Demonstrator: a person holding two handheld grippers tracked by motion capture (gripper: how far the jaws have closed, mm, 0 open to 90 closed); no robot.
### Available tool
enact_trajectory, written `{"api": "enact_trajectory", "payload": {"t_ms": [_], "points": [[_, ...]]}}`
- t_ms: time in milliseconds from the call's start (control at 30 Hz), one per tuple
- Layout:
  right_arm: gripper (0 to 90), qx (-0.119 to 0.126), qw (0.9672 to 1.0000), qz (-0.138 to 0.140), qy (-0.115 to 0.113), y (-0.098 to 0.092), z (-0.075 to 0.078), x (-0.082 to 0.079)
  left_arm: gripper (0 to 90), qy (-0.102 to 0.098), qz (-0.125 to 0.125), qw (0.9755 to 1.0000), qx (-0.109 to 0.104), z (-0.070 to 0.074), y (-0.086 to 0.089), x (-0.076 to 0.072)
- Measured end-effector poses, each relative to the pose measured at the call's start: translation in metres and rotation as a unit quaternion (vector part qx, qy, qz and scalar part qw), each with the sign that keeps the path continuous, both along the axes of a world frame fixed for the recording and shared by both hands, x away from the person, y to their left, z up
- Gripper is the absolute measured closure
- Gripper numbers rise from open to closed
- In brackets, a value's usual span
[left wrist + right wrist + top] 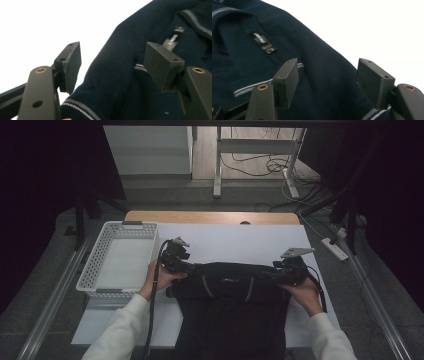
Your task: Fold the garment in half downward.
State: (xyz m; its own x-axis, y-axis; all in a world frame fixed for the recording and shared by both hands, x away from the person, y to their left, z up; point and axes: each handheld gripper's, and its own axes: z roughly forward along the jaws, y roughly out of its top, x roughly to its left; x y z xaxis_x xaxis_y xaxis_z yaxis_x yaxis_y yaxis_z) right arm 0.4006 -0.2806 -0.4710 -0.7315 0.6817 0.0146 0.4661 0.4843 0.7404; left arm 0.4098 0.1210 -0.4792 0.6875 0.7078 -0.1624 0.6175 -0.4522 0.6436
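Both the left gripper and right gripper stand released over the navy garment's shoulders, leaving it flat for folding.

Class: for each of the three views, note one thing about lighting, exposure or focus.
High view: dim, the dark sweater loses its folds, the basket stays readable. Left gripper view: table blown out to plain white, near jaws soft. Right gripper view: same white glare, though the label is fairly sharp.

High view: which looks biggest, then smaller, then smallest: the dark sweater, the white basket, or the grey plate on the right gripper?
1. Dark sweater
2. White basket, which sits farther from the camera
3. Grey plate
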Motion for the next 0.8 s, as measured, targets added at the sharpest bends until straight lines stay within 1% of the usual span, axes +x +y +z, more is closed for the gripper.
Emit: {"api": "enact_trajectory", "payload": {"t_ms": [300,367,400,567,767,800], "points": [[33.2,-0.02,0.9997,-0.004,0.015,0.005,-0.008,0.021,31.0,0.012,-0.002,0.9999,0.011,-0.013,-0.002,0.015],[33.1,-0.017,0.9997,-0.006,0.017,0.006,-0.01,0.026,30.3,0.015,-0.003,0.9998,0.012,-0.015,-0.004,0.018],[32.9,-0.017,0.9996,-0.007,0.022,0.006,-0.011,0.028,30.0,0.017,-0.006,0.9997,0.014,-0.016,-0.005,0.019],[32.2,-0.028,0.9992,-0.008,0.026,0.008,-0.014,0.035,28.6,0.023,-0.011,0.9995,0.019,-0.02,-0.008,0.023],[31.3,-0.032,0.9989,-0.01,0.033,0.008,-0.018,0.042,25.4,0.033,-0.014,0.999,0.028,-0.026,-0.011,0.026],[31.1,-0.032,0.9989,-0.01,0.034,0.007,-0.019,0.042,24.9,0.036,-0.014,0.9989,0.027,-0.027,-0.011,0.026]]}}
